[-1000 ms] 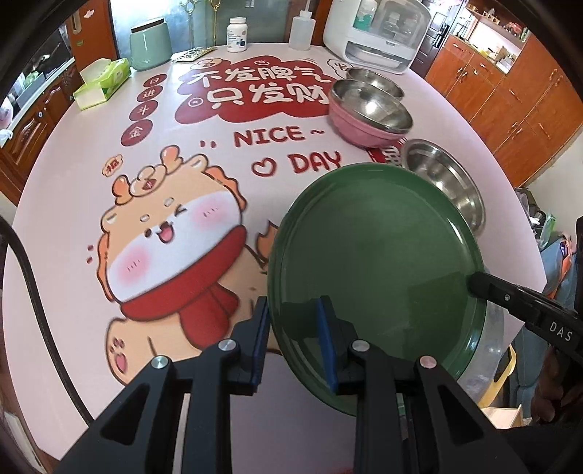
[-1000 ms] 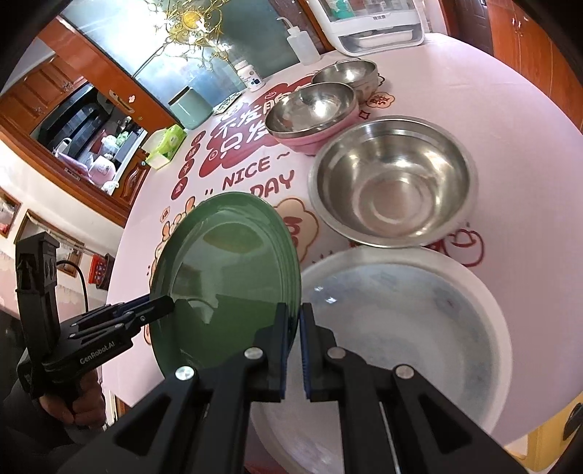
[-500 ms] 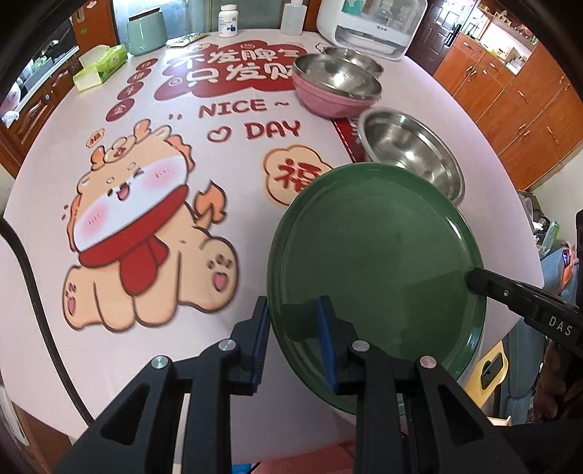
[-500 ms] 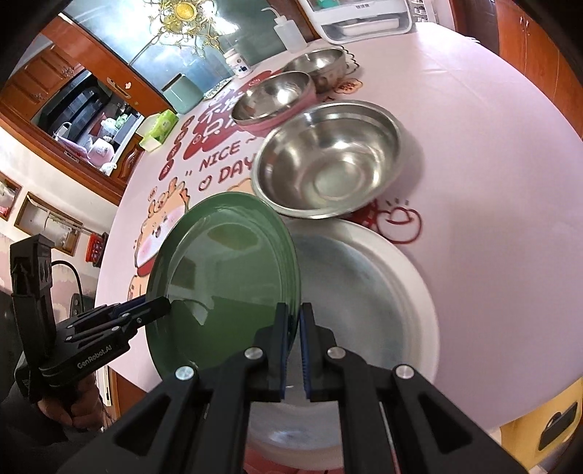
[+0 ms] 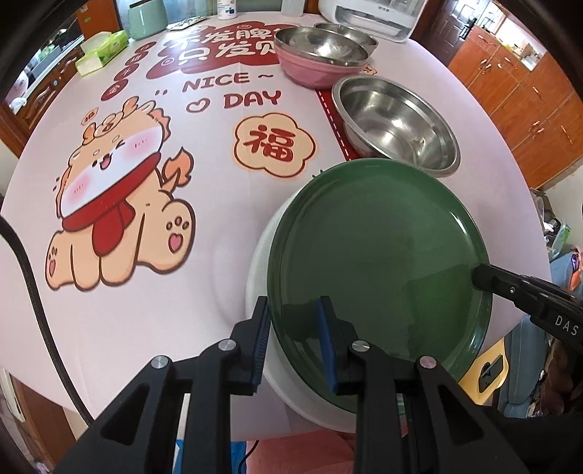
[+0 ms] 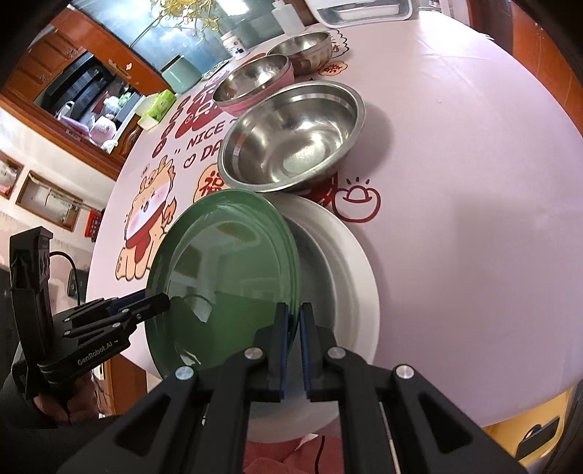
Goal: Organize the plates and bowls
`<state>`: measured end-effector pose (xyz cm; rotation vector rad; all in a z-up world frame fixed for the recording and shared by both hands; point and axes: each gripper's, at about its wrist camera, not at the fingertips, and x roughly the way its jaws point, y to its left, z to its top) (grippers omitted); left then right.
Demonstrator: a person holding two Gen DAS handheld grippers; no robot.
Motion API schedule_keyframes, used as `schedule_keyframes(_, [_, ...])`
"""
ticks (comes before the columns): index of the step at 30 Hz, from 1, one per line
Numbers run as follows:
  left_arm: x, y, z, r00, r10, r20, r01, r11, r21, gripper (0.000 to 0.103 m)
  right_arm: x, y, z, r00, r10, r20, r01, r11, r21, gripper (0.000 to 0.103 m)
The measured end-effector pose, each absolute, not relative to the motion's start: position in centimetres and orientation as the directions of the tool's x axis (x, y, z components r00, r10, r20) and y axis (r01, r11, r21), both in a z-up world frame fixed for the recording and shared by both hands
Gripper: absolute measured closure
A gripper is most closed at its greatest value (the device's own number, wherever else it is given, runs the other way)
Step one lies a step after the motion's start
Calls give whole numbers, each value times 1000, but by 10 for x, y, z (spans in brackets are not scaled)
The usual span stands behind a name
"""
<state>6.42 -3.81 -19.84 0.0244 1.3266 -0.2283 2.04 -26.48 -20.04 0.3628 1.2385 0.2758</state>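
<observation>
Covering the round desk is a pale pink cloth printed with a cartoon dragon in a red scarf, red characters and the words "NICE ~ DAY". Wooden cabinets in an orange-brown finish line the room on the right of the left wrist view, and more dark wood with a counter alcove shows at the left of the right wrist view.

At the desk's far edge stand a mint green canister, a white pill bottle, a tissue box and a white appliance.

A green plate is carried tilted over a white plate that lies near the desk's front edge. The left gripper has its fingers closed on the green plate's near rim, one finger on each face. The right gripper pinches the opposite rim, its fingers almost together.

Just behind the plates sits a large steel bowl; beyond it a pink bowl with a steel inside, then a smaller steel bowl.
</observation>
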Motion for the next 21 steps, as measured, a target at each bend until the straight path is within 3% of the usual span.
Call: schedule_keyframes(21, [44,-48,-194,281,-106,-954,63,994,-91,79,25,-269,-199,246,396,-885,-178,916,360,93])
